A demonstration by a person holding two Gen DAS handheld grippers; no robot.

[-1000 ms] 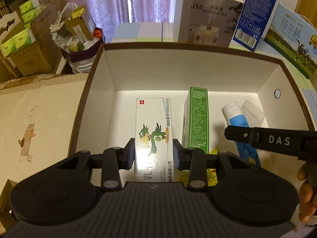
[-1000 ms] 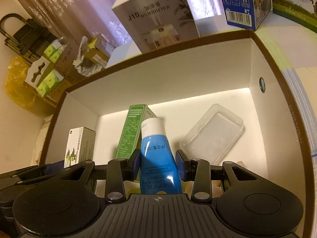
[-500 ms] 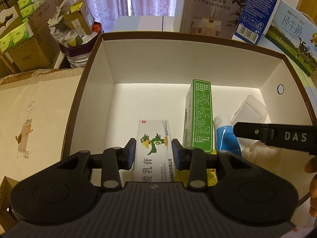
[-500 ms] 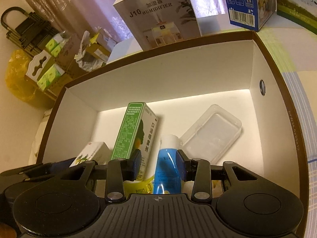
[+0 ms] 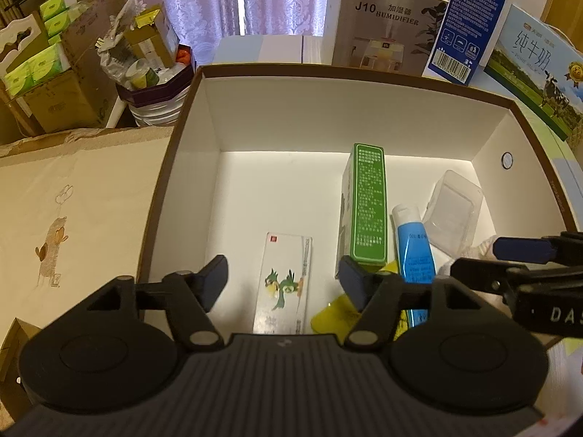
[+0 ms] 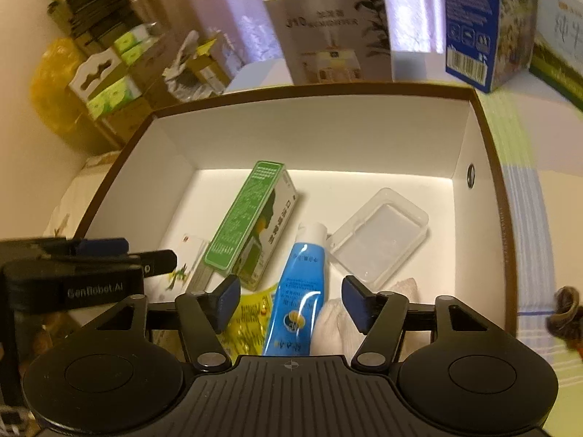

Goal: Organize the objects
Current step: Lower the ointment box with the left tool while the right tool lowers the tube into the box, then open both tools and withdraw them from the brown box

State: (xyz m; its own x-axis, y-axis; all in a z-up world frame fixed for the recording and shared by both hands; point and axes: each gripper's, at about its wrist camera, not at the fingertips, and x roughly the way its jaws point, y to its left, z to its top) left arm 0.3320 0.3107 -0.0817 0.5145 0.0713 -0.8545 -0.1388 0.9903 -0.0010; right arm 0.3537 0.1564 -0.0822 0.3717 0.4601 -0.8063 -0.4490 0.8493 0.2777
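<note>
L gripper (image 5: 282,280) spread wide, empty, over bird-print carton (image 5: 284,284) lying flat on box (image 5: 189,167) floor. R gripper (image 6: 291,302) likewise wide apart, blue tube (image 6: 300,291) lying loose btwn fingers.

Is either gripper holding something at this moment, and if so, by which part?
Nothing is held. The left gripper is open above the white parrot box; the right gripper is open above the blue tube.

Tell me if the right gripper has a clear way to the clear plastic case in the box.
Probably yes. The right gripper is open above the blue tube, and the clear plastic case lies just ahead to its right on the box floor, its top uncovered.
</note>
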